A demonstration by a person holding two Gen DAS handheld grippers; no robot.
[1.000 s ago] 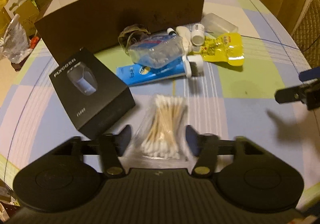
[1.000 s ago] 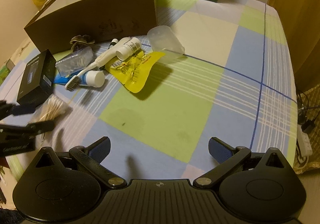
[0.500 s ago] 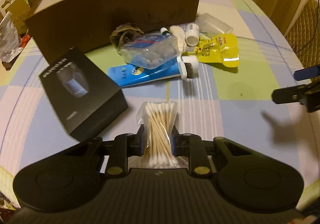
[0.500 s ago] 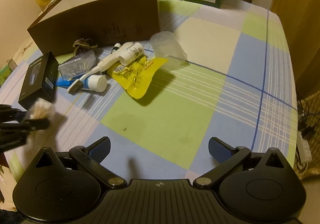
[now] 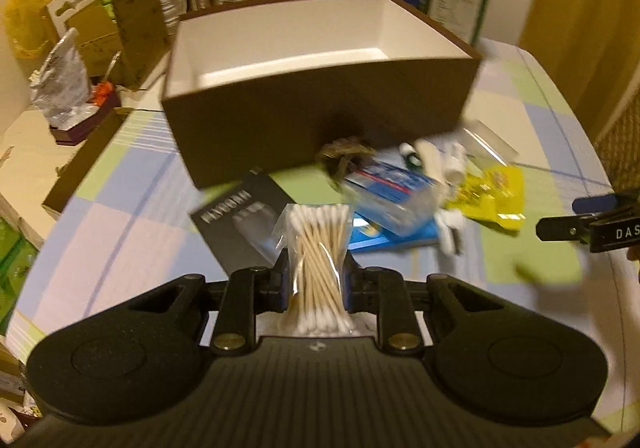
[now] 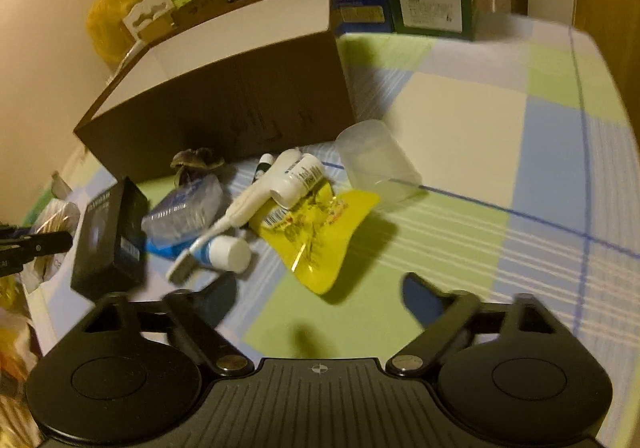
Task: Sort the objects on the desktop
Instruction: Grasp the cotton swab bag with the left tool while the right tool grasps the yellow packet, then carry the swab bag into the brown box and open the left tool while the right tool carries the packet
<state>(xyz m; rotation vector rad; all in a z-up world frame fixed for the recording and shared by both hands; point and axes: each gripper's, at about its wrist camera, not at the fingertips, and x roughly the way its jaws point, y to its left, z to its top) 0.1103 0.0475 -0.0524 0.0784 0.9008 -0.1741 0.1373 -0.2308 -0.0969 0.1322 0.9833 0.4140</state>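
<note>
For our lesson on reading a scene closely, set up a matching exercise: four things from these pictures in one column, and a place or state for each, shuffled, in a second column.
Things
1. bag of cotton swabs
2. brown box
3. yellow pouch
4. right gripper

Places or states
A. open on top, white inside
B. lying flat on the checked cloth
C. clamped in the left gripper
D. open, holding nothing

Pairs: 1-C, 2-A, 3-B, 4-D

Brown box [image 5: 320, 119] white inside; tablecloth [image 6: 460, 151] checked green, blue, perhaps cream.
</note>
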